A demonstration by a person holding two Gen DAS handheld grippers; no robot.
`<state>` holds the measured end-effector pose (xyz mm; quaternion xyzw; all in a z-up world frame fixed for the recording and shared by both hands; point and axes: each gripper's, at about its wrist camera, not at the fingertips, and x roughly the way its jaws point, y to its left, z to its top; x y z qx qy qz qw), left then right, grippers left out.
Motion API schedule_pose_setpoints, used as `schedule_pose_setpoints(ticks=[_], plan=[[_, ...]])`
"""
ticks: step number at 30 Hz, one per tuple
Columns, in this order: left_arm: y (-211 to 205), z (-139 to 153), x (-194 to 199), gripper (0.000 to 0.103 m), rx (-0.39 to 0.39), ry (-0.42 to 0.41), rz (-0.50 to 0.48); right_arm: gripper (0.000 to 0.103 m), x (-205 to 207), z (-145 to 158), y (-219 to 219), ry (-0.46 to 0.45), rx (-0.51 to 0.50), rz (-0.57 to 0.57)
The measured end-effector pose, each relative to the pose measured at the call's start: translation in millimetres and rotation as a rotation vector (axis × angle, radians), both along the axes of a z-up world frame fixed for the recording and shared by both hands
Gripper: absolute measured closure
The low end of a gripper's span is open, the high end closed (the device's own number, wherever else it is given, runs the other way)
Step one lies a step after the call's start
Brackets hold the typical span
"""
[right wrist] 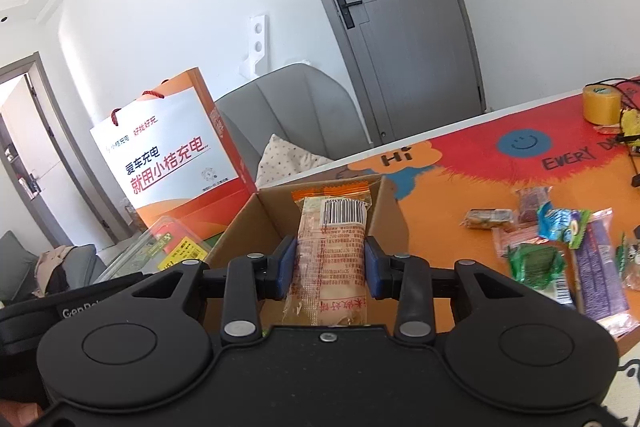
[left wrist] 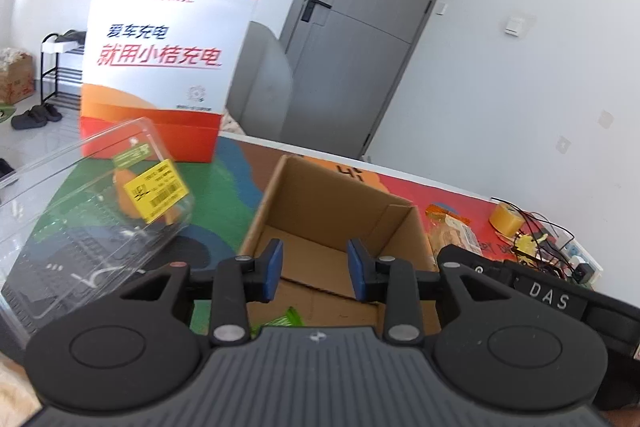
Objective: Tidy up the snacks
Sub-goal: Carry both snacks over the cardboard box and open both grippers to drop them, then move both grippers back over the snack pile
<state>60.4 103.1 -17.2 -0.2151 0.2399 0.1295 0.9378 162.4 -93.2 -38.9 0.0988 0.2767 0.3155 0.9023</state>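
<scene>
An open cardboard box (left wrist: 280, 187) stands on the colourful table mat. My left gripper (left wrist: 315, 269) is open and empty above the box's near edge; a green wrapper (left wrist: 286, 319) shows below it inside the box. My right gripper (right wrist: 330, 269) is shut on a long orange-and-clear snack packet (right wrist: 332, 239) with a barcode, held over the same box (right wrist: 244, 227). Several loose snack packets (right wrist: 560, 247) lie on the mat to the right. The right gripper's body (left wrist: 548, 297) shows in the left wrist view.
A tall orange-and-white paper bag (left wrist: 168, 59) stands behind the box. A clear plastic clamshell (left wrist: 92, 211) with a yellow label lies left of it. A roll of yellow tape (right wrist: 600, 105) and wires sit at the far right. A grey chair (right wrist: 288, 107) stands beyond the table edge.
</scene>
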Motion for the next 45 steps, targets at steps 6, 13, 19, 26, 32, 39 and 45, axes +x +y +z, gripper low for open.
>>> schedule_pose_setpoints(ticks=[6, 13, 19, 26, 32, 39, 45], plan=[[9, -1, -7, 0.060, -0.016, 0.006, 0.016, 0.065, 4, 1, 13, 0.032, 0.037, 0.046], [2, 1, -13, 0.021, 0.014, -0.006, 0.027, 0.046, -4, 2, 0, 0.040, 0.014, 0.005], [-11, -2, -7, 0.017, 0.004, 0.009, -0.001, 0.030, -8, -5, -29, 0.063, -0.023, -0.048], [-34, -4, 0, 0.015, 0.016, 0.034, -0.039, 0.023, -8, -10, -64, 0.104, -0.005, -0.095], [-55, -5, 6, 0.011, 0.023, 0.049, -0.082, 0.017, -13, -10, -88, 0.103, 0.008, -0.122], [-80, -3, 12, 0.011, 0.040, 0.047, -0.135, 0.015, -13, -10, -119, 0.104, 0.027, -0.169], [-102, -3, 19, 0.011, 0.047, 0.048, -0.190, 0.015, -12, -13, -143, 0.105, 0.036, -0.208]])
